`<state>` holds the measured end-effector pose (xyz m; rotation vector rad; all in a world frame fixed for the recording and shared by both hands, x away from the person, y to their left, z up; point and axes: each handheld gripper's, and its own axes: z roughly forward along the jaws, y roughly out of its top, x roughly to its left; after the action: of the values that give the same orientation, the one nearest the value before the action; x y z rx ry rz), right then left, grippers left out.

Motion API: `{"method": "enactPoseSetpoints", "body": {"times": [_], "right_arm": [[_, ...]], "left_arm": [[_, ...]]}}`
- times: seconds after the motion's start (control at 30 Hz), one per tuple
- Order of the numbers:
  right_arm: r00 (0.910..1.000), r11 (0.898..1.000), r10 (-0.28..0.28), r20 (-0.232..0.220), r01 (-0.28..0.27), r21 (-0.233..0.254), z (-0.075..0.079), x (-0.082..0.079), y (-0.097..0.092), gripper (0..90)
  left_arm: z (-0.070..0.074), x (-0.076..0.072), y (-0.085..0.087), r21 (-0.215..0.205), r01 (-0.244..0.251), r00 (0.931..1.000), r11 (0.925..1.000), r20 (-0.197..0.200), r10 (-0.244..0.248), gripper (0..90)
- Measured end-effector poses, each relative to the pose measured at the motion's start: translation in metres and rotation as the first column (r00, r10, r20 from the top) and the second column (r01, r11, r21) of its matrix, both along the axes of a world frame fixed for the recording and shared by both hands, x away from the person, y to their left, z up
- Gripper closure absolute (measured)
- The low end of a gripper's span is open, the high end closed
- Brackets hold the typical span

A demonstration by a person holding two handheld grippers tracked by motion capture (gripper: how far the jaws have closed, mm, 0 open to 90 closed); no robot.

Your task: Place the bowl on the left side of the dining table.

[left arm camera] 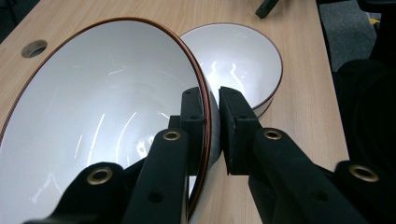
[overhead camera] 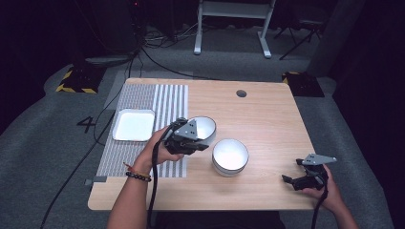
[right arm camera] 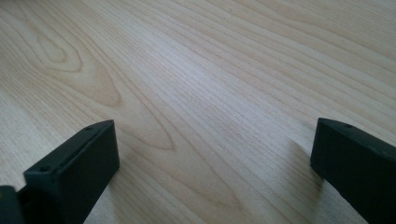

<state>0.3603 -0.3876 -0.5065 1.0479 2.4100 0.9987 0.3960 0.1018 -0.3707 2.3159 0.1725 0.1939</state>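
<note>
My left gripper (overhead camera: 199, 141) (left arm camera: 212, 116) is shut on the rim of a white bowl with a dark red edge (overhead camera: 204, 128) (left arm camera: 102, 107). That bowl is tilted and lifted, with one jaw inside it and the other against its outer wall. Just beyond it a second white bowl (overhead camera: 230, 155) (left arm camera: 238, 58) stands upright on the wooden table (overhead camera: 267, 119); the two rims look close together. Near the table's front right corner my right gripper (overhead camera: 289, 181) (right arm camera: 212, 154) is open over bare wood, with nothing between its jaws.
A square white plate (overhead camera: 134, 125) lies on a striped grey mat (overhead camera: 157, 102) at the table's left. A round cable hole (overhead camera: 241, 93) (left arm camera: 34, 48) sits near the far edge. Cables and a desk frame (overhead camera: 234, 19) lie on the floor beyond.
</note>
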Motion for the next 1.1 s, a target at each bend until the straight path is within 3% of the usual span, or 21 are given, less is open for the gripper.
{"method": "enactPoseSetpoints", "body": {"times": [0.13,0.2,0.3,0.43,0.5,0.6,0.63,0.67,0.7,0.73,0.77,0.8,0.87,0.93,1.0,1.1], "right_arm": [[1.0000,1.000,0.000,0.000,0.000,0.000,0.000,0.000,0.000,1.2],[1.0000,1.000,0.000,0.000,0.000,0.000,0.000,0.000,0.000,1.1],[1.0000,1.000,0.000,0.000,0.000,0.000,0.000,0.000,0.000,1.2],[1.0000,1.000,0.000,0.000,0.000,0.000,0.000,0.000,0.000,1.2],[1.0000,1.000,-0.001,0.000,0.001,0.001,0.000,0.000,0.000,1.2],[1.0000,1.000,0.000,0.000,0.000,0.000,0.000,0.000,0.000,1.2],[1.0000,1.000,0.000,0.000,0.000,0.000,0.000,0.000,0.000,1.1],[1.0000,1.000,0.000,0.000,0.000,0.000,0.000,0.000,0.000,1.1],[1.0000,1.000,0.000,0.000,0.000,0.001,0.000,0.000,0.000,1.2],[1.0000,1.000,0.000,0.000,0.000,0.001,0.000,0.000,0.000,1.2],[1.0000,1.000,0.000,0.000,0.000,0.001,0.000,0.000,0.000,1.2],[1.0000,1.000,0.000,0.000,0.000,0.000,0.000,0.000,0.000,1.2],[1.0000,1.000,0.000,0.000,0.000,0.001,0.000,0.000,0.000,1.2],[1.0000,1.000,0.000,0.000,0.000,0.000,0.000,0.000,0.000,1.2],[1.0000,1.000,0.000,0.000,0.000,0.000,0.000,0.000,0.000,1.2],[1.0000,1.000,0.000,0.000,0.000,0.001,0.000,0.000,0.000,1.2]], "left_arm": [[-0.001,0.000,0.009,0.006,-0.042,0.9991,0.9991,0.012,0.042,80.4],[-0.002,0.001,0.016,-0.011,-0.067,0.9977,0.9977,0.005,0.067,80.4],[-0.002,0.002,0.024,0.001,-0.103,0.9946,0.9947,0.013,0.103,80.4],[-0.006,0.004,0.035,-0.019,-0.155,0.9879,0.9877,0.006,0.155,80.4],[-0.007,0.005,0.043,-0.050,-0.205,0.9784,0.9775,0.014,0.206,80.4],[-0.008,0.007,0.048,-0.054,-0.227,0.9734,0.9723,0.017,0.229,80.4],[-0.009,0.008,0.051,-0.056,-0.256,0.9665,0.9651,0.004,0.256,80.4],[-0.009,0.008,0.051,-0.056,-0.256,0.9665,0.9651,0.004,0.256,80.4],[-0.010,0.010,0.056,-0.053,-0.278,0.9598,0.9590,0.022,0.280,80.4],[-0.010,0.010,0.056,-0.053,-0.278,0.9598,0.9590,0.022,0.280,80.4],[-0.011,0.011,0.060,-0.052,-0.304,0.9523,0.9513,0.012,0.305,80.4],[-0.011,0.011,0.060,-0.052,-0.304,0.9523,0.9513,0.012,0.305,80.4],[-0.012,0.012,0.064,-0.067,-0.354,0.9349,0.9330,0.007,0.355,80.4],[-0.013,0.013,0.065,-0.065,-0.362,0.9317,0.9300,0.007,0.363,80.4],[-0.015,0.015,0.068,-0.080,-0.388,0.9213,0.9181,-0.009,0.389,80.4],[-0.016,0.017,0.072,-0.076,-0.398,0.9172,0.9144,-0.004,0.399,80.4]]}}
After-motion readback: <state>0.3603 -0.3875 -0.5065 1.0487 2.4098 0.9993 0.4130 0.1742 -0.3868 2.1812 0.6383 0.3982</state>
